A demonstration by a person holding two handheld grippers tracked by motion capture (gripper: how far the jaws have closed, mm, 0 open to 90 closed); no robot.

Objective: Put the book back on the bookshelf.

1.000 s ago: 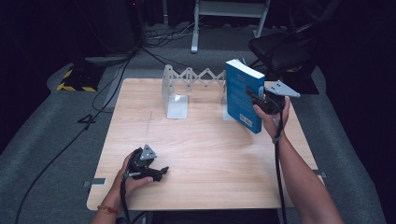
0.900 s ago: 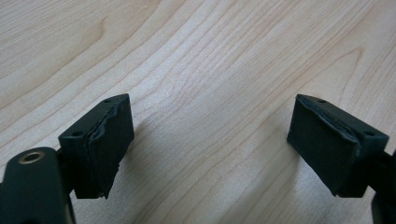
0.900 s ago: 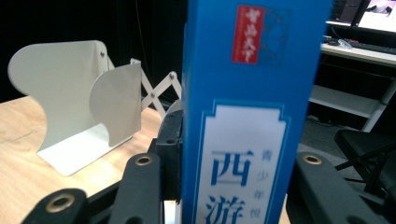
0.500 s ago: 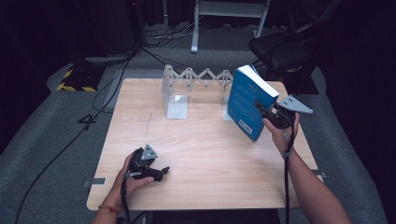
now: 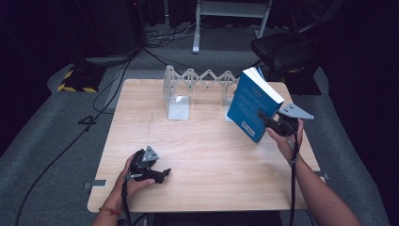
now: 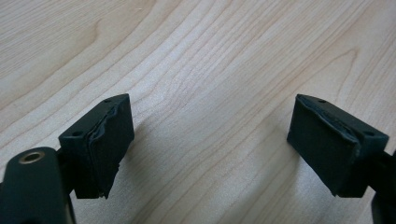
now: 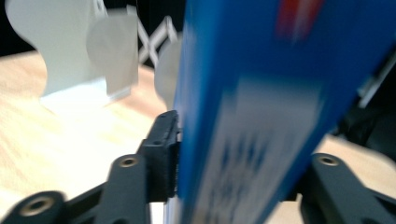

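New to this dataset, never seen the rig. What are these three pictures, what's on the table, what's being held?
No robot here: a person holds a hand-held two-jaw gripper in each hand. The high view looks down on a wooden table from above the person's side. The other two pictures come from cameras riding on the grippers, looking along their black jaws.

On the table stands a white accordion-style book rack near the far edge.

The left gripper rests low at the near edge, jaws apart over bare wood, holding nothing. The right gripper has a blue book between its jaws, tilted, above the table's right side. Its jaws have just been opening; one pad sits against the cover in the right gripper view, the other is hidden.
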